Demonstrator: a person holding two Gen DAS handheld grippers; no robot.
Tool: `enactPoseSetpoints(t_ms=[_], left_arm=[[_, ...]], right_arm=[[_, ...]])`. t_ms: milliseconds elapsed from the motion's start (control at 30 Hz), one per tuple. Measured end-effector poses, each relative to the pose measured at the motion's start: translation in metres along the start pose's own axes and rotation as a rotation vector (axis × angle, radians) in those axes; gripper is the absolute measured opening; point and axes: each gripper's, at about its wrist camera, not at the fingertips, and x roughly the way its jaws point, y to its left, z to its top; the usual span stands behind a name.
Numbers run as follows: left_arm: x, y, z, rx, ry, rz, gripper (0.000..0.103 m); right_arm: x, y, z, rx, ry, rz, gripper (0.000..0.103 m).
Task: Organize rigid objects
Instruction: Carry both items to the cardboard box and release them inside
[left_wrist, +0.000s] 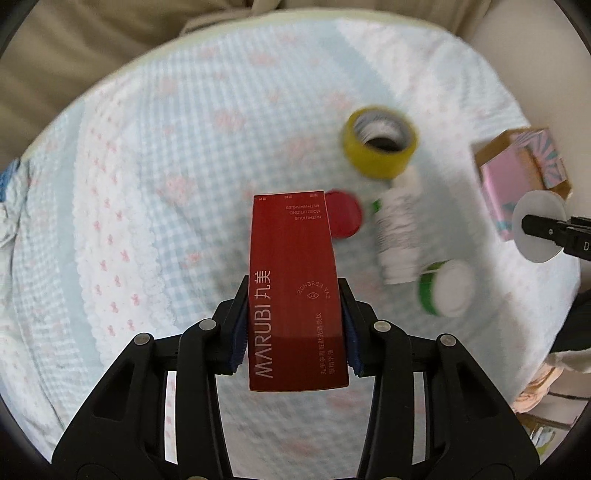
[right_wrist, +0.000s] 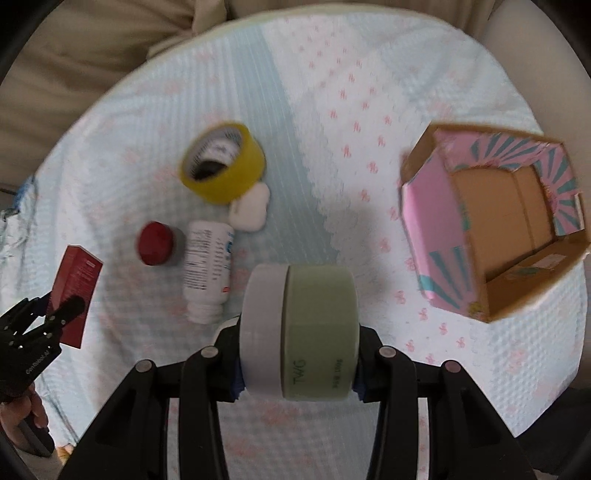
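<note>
Clamping a red box (left_wrist: 295, 291), the left gripper (left_wrist: 293, 328) hovers; the right gripper (right_wrist: 295, 365) grips a green jar (right_wrist: 301, 332) near the carton (right_wrist: 424, 206).

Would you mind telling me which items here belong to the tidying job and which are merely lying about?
Part of the job:
red box, held by the left gripper
green jar, held by the right gripper
open cardboard box
yellow tape roll
white bottle
red-capped jar
small white case

Lying about:
patterned cloth
beige fabric
</note>
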Motion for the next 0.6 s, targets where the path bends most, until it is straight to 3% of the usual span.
enactPoseSetpoints(t_ms=[333,467,600], left_arm=[[-0.091,-0.088,0.045,0.045,-0.150,-0.050,0.038],[-0.121,-0.143,0.063,0.058,-0.205,-0.066,0.038],[-0.134,-0.208,0.080,0.038,-0.230,-0.089,0.038]], right_arm=[[-0.106,-0.039,0.010,0.013,-0.118,0.067,0.040],[-0.142,-0.078,0.014,0.019,-0.163,0.106,0.040],[-0.164,-0.123,0.020,-0.010,-0.183,0.092,0.040]])
